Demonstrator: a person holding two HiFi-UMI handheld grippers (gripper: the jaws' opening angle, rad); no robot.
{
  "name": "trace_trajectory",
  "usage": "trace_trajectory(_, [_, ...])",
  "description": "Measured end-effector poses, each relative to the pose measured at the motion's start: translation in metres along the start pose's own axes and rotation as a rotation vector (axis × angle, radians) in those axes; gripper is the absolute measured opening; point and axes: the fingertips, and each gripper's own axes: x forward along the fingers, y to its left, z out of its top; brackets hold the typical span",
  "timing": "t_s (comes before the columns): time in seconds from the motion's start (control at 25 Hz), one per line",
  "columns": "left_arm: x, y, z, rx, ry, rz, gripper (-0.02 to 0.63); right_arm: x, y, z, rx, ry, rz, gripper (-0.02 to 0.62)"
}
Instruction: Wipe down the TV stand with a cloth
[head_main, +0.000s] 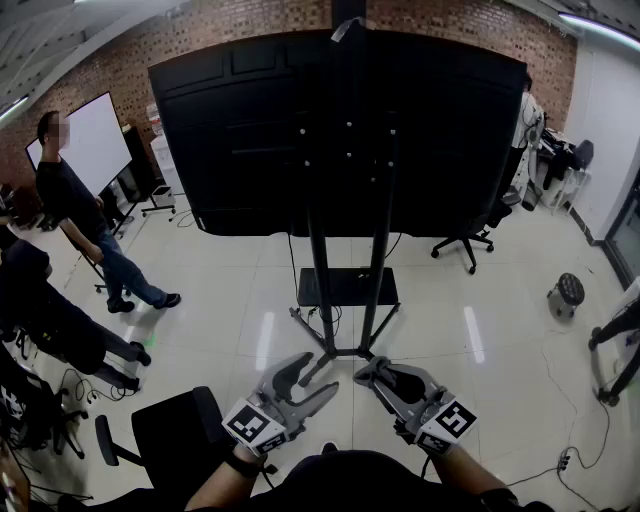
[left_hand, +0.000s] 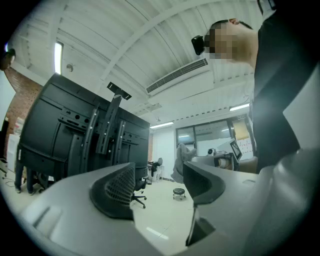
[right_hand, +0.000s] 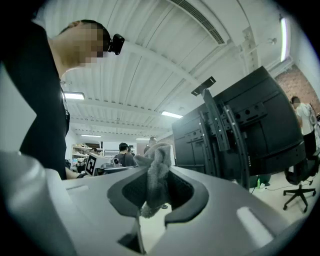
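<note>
- Both grippers are held low and close to the body, side by side, jaws pointing forward and slightly inward toward the foot of the TV stand (head_main: 347, 287).
- Left gripper (head_main: 312, 375): jaws wide apart with nothing between them (its own view shows only floor and a distant stool (left_hand: 178, 192) through the gap). The left forearm (head_main: 222, 482) comes up from the bottom edge, and the marker cube faces the head camera.
- Right gripper (head_main: 385, 375): jaws closed down on a grey cloth (right_hand: 156, 175). The cloth is pinched at mid-length; a bunched end sticks out past the fingertips and a short tail hangs below them.
- The cloth is in the air and not touching the stand.
- The TV stand stands on the tiled floor just ahead of the grippers. It has two upright posts, a small dark shelf low between them and splayed feet. It carries a large black screen seen from the back.
- Surroundings: an office chair (head_main: 175, 435) at lower left, a person (head_main: 75, 215) standing at left beside a whiteboard (head_main: 95, 140).
</note>
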Motion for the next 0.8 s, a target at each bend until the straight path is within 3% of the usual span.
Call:
trace_trajectory(0.52, [-0.005,0.072,0.007,0.022,0.018,-0.085,0.322,0.066,-0.027,0.002,-0.036,-0.035,-0.104,0.071])
trace_trajectory(0.8, [0.004,0.095,0.021,0.05,-0.013,-0.126,0.322,0.089,-0.034,0.025,-0.122,-0.012,-0.107,0.071])
